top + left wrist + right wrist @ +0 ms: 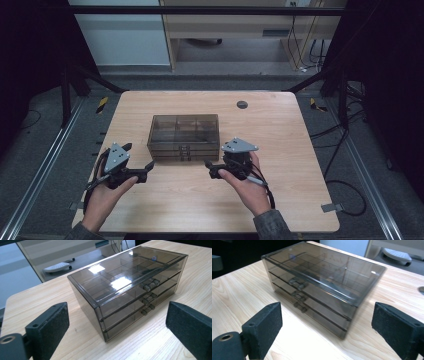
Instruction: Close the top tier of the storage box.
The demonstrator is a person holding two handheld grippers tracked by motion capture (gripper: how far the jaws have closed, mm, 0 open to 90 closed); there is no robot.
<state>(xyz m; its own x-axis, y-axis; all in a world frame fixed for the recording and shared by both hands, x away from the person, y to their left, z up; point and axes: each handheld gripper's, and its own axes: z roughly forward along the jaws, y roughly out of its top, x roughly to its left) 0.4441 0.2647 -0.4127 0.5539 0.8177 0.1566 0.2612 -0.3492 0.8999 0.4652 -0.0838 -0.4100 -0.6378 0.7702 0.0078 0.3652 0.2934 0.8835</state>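
Work looks barely begun: both claws, left [141, 167] and right [214, 169], gape empty before the box [184, 136], its 3 drawers shut.

this looks like a lab or test room set up for recording, not a home. a pale wooden table [280, 200] with a round cable grommet [242, 104] sits in the middle of the high view, fenced by black frame struts [67, 95] at the left and right edges and a dark crossbar [200, 10] along the top. metal floor rails [40, 170] run down the lower left and lower right. loose black cables [340, 145] trail over grey carpet at the right, with yellow-black hazard tape [102, 104] at the upper left. plain light wood office furniture [225, 30] stands at the top centre, wires hanging beside it.
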